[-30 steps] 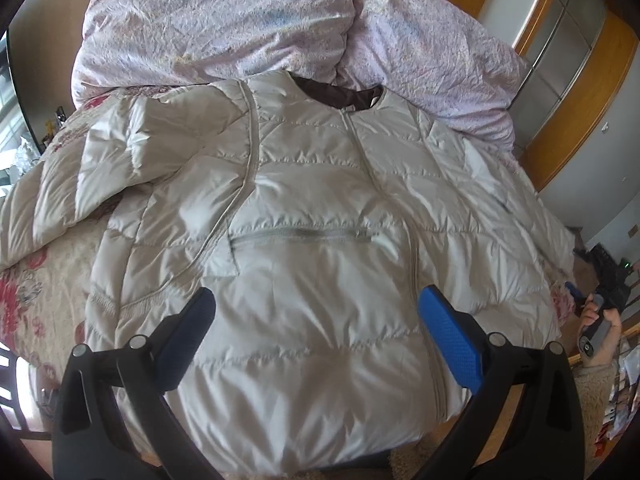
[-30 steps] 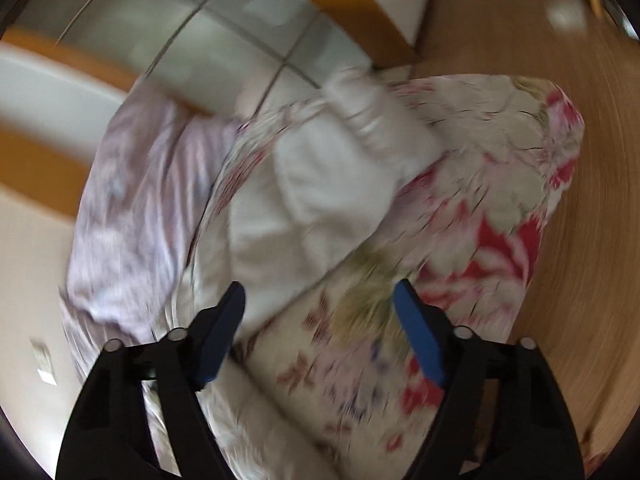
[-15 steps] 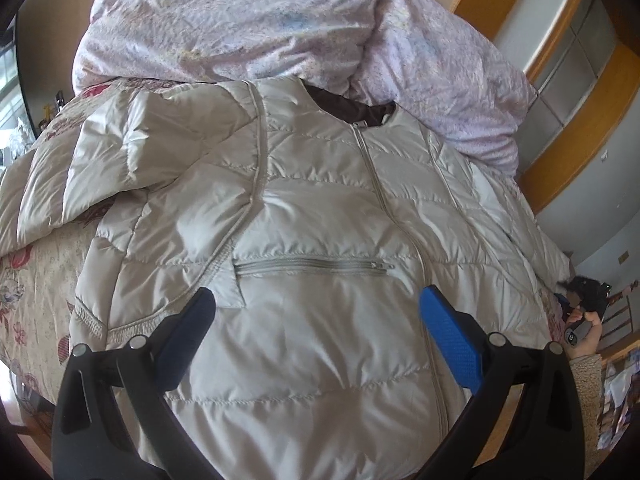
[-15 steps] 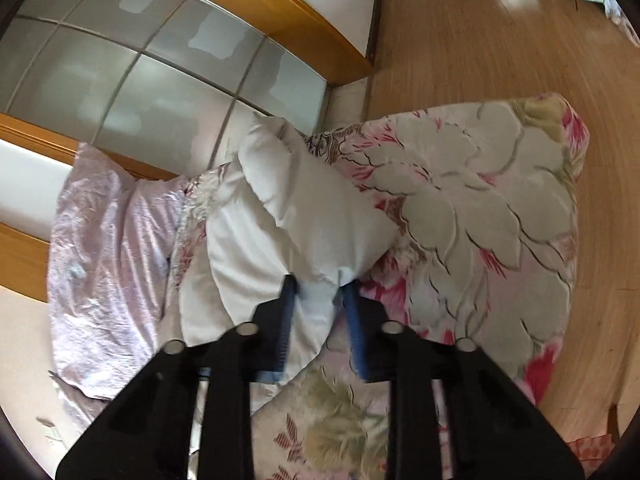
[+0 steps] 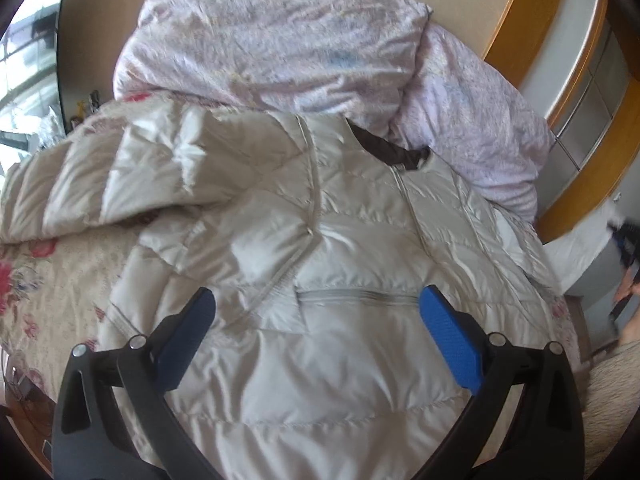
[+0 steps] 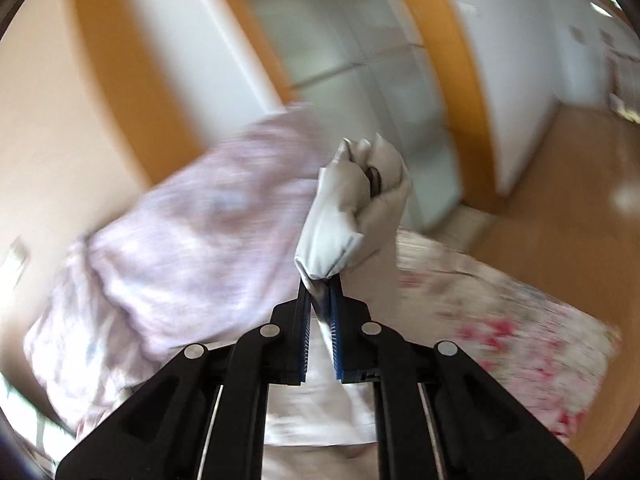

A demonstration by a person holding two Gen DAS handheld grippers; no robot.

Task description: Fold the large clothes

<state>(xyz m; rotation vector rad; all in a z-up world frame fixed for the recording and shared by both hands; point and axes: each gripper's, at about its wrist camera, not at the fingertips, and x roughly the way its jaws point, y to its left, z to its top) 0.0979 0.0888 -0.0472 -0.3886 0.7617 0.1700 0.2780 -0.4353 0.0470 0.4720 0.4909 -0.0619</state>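
My left gripper (image 5: 316, 312) hovers, jaws apart, over the puffer jacket (image 5: 320, 280) on the bed (image 5: 48, 280); my right gripper (image 6: 320, 300) has its jaws clamped on the sleeve cuff (image 6: 352, 208).

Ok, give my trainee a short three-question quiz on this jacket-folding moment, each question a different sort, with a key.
1. True or false: the left gripper is shut on the jacket.
2. Multiple choice: what does the right gripper hold? A) the lilac duvet B) the sleeve of the pale jacket C) nothing
3. Fill in: the jacket's front lies facing ____, its horizontal pocket zipper in plain sight.

Key: 1 false, its jaws stand wide apart above the jacket's body. 2 B, the jaws are pinched on the sleeve, with the cuff bunched beyond the tips. 3 up.
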